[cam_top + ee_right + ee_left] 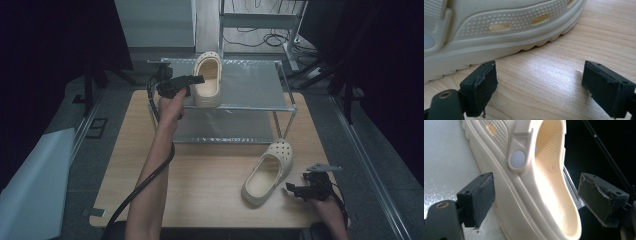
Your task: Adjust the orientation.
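Note:
A cream clog lies on the top shelf of a metal rack, toe toward the far side. My left gripper is at its left rim, open. In the left gripper view the clog's side wall and strap rivet lie between the jaws of the left gripper, and the pads stand apart from it. A second cream clog rests on the wooden table at the front right. My right gripper hovers just right of its heel, open and holding nothing. In the right gripper view that clog's sole is just beyond the right gripper.
The rack has a lower shelf and thin posts at its corners. A black cable trails along the left forearm. A pale sheet lies off the table at the left.

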The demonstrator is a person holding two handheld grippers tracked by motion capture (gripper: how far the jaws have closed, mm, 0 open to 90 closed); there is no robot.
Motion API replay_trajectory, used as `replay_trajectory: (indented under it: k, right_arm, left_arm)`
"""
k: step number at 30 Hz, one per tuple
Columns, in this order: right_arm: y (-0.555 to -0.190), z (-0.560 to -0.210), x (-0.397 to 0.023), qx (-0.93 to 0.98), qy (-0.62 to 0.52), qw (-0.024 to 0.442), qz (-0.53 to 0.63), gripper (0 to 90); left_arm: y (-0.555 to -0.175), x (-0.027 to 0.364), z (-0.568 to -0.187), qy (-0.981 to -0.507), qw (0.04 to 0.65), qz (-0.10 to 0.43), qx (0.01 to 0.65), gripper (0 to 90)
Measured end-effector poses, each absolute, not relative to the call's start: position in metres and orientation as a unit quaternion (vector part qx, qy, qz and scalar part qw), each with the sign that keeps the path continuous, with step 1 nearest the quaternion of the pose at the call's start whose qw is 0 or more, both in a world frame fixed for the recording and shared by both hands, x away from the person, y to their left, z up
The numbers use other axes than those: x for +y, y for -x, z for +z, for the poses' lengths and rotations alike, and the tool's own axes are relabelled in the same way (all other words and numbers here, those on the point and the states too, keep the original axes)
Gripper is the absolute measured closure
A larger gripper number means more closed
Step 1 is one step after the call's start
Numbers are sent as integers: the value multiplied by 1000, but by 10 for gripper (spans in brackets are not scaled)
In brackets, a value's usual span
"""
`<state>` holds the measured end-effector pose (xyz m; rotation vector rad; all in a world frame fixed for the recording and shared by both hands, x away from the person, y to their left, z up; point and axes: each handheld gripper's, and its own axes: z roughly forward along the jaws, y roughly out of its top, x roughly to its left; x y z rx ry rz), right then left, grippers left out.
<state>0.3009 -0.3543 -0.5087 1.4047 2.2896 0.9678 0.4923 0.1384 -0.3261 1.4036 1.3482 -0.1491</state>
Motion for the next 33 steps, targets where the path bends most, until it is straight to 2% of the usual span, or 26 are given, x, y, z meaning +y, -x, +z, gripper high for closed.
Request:
replay_trajectory:
  k: [18, 33]
  right_arm:
    - [-301, -509, -354, 794, -486, 145, 334, 123]
    - [-301, -509, -354, 795, -486, 145, 334, 124]
  left_arm:
    - [-452, 139, -327, -630, 571, -71, 522, 49]
    - [-419, 130, -347, -650, 583, -58, 485, 58]
